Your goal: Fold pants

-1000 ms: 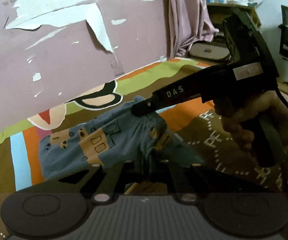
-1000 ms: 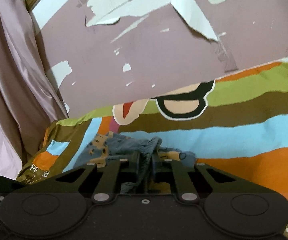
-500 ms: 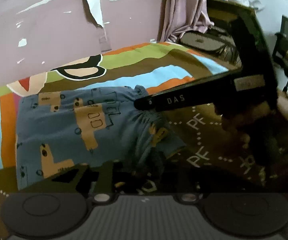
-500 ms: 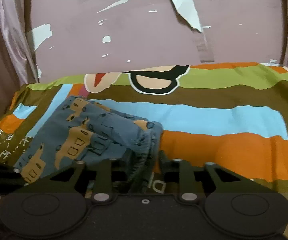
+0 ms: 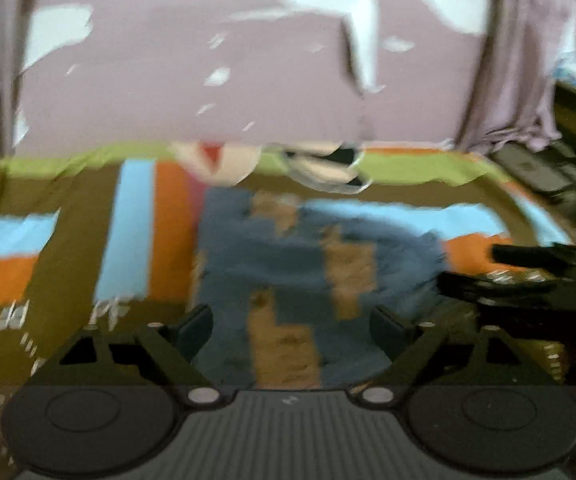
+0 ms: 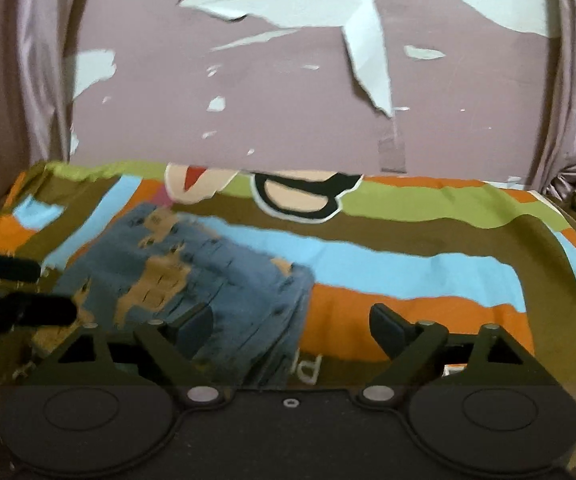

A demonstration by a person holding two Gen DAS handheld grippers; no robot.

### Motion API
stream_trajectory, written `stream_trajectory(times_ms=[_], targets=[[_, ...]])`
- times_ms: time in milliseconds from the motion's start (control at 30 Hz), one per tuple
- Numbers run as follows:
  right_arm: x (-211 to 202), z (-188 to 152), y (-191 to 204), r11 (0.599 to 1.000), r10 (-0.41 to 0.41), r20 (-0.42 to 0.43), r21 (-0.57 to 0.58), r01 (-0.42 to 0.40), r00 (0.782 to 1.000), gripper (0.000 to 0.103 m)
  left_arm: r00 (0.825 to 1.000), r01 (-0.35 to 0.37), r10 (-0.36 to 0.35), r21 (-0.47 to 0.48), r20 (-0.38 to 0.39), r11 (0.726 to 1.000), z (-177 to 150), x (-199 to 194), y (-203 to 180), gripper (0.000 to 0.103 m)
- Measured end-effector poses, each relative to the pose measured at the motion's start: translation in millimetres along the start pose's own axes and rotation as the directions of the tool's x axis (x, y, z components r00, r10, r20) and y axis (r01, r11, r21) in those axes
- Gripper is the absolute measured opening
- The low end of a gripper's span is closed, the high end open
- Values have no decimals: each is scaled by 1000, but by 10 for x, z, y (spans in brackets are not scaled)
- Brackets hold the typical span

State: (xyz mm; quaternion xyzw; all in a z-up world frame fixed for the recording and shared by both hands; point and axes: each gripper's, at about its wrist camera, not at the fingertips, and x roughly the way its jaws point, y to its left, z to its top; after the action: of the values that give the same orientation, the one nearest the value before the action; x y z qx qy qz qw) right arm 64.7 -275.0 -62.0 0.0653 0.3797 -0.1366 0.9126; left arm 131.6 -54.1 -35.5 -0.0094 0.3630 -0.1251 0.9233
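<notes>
Lying lengthwise toward wall, pants (image 6: 191, 276) folded

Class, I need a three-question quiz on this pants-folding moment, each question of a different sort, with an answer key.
1. True or false: the left claw is clamped on the blue pants.
2. Multiple choice: the pants lie on A) a bare wooden floor, B) a striped bedspread, C) a chair.
3. Fill in: in the right wrist view, the right claw hangs over the pants' ____ edge.

Key
1. False. Both claws have just been opening; their fingers stand wide apart, with no cloth pinched.
2. B.
3. Right: the fabric lies under its left finger, and orange stripe shows under the right one.
</notes>
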Motion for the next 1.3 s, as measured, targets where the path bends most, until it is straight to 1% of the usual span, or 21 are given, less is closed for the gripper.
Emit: stream_trajectory(times_ms=[67,100,167,200,333,400,467,567,633,700,867,967,1033,1133,1300], targets=[[17,-51,100,997,-49,-45,-59,47,998,88,997,-42,42,-1,-61,999,-52,95,48,90],[27,-77,128,995,-65,-66,-80,60,996,89,993,-70,71,12,-96,997,-85,156,58,90],[25,-113,123,995,-71,-90,-83,63,993,91,984,-100,102,24,-143,995,-149,239,86,91],[22,-118,108,995,-70,-104,-72,62,992,92,983,-101,103,19,-149,995,-183,251,114,93],[-73,-174,26,998,-61,-132,-17,60,989,94,984,-92,92,5,-153,996,-237,230,179,96],[-148,-179,-10,998,-52,-112,14,54,992,94,984,-89,88,2,-156,996,-248,220,189,96],[-213,-142,-43,998,-57,-59,32,59,997,94,986,-82,80,-7,-148,997,-233,181,192,96],[-251,-71,-80,997,-72,35,43,71,997,99,991,-73,69,-36,-114,997,-179,109,195,97],[-206,-24,-101,997,-74,81,45,71,994,100,993,-71,66,-50,-99,996,-154,82,197,97],[-88,30,-117,997,-78,101,31,75,992,100,993,-75,70,-52,-96,996,-156,74,190,99],[206,155,-165,999,-32,103,11,31,994,101,988,-90,84,-40,-126,995,-172,144,174,99],[356,114,-162,998,-48,71,-24,50,996,101,987,-98,92,-36,-131,995,-189,172,173,101],[460,63,-194,997,-73,36,-16,74,997,101,986,-99,93,-41,-137,994,-195,184,171,101],[469,61,-289,996,-76,29,47,74,997,102,986,-99,93,-37,-139,994,-202,189,170,101],[315,120,-291,995,-80,70,73,75,994,102,986,-96,89,-44,-142,994,-207,196,203,102]])
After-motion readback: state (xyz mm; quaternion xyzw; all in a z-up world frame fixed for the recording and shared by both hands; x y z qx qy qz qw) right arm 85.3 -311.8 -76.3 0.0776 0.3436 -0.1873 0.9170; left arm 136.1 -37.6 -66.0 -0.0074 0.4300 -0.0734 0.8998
